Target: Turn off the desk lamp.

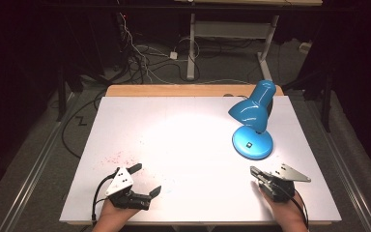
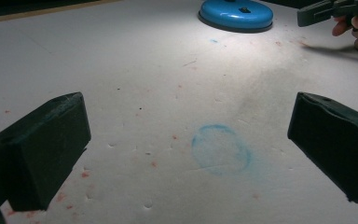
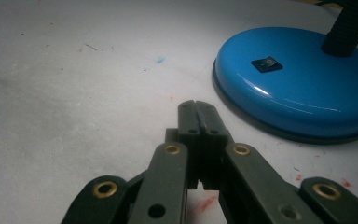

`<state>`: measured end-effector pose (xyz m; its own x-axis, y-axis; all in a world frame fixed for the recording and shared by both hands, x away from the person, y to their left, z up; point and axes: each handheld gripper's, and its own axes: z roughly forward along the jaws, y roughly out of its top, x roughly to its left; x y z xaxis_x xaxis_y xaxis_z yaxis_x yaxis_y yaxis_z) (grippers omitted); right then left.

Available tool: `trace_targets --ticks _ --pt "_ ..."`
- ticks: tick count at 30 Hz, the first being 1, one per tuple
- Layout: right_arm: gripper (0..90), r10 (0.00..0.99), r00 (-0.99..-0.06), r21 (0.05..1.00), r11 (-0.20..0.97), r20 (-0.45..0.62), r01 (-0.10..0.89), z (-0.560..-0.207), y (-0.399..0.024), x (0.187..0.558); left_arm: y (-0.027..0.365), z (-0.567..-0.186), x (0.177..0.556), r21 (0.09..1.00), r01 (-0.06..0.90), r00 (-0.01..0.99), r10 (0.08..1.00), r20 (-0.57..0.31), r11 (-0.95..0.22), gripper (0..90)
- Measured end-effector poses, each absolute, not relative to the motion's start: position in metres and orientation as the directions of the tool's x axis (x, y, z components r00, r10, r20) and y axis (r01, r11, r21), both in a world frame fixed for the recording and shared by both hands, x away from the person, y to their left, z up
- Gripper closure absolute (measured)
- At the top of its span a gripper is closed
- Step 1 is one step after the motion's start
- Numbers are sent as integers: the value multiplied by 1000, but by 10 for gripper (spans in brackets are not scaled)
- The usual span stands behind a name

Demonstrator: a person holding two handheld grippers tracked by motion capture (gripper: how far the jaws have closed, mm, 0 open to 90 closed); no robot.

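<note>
- The blue desk lamp (image 1: 253, 126) is being lit and is standing just ahead of the right gripper (image 1: 254, 170), slightly to that gripper's right, with a clear gap between the tips and the base rim.
- Its round base (image 3: 303, 88) is judged to be the heavy, stiff part: glossy painted metal that is likely to be slippery under hard pads, and too wide to be spanned.
- The black rocker switch (image 3: 267, 63) is being shown on top of the base, on the side nearest the right gripper; it is judged to need only a light push from closed tips.
- The ribbed flexible neck (image 3: 349, 23) is rising from the far side of the base; it is judged to be bendable and the better place for a pinch if the lamp is to be aimed.
- The shade (image 1: 252, 111) is being pointed down and away to the left of the right gripper, toward the table middle; the long axis is running up the neck, tilted.
- The right gripper's jaws are being pressed together on nothing.
- The left gripper (image 1: 145, 180) is being held spread wide, well off to the left, over a blue ring mark (image 2: 221, 149) on the white table (image 1: 183, 145).
</note>
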<state>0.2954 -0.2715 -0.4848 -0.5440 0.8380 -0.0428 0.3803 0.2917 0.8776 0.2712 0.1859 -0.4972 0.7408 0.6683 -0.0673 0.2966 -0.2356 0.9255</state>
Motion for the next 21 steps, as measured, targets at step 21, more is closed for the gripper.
trace_targets --ticks 21 --pt "900 846 -532 894 263 -33 363 -467 -267 308 186 -497 271 926 298 741 667 -71 -232 0"
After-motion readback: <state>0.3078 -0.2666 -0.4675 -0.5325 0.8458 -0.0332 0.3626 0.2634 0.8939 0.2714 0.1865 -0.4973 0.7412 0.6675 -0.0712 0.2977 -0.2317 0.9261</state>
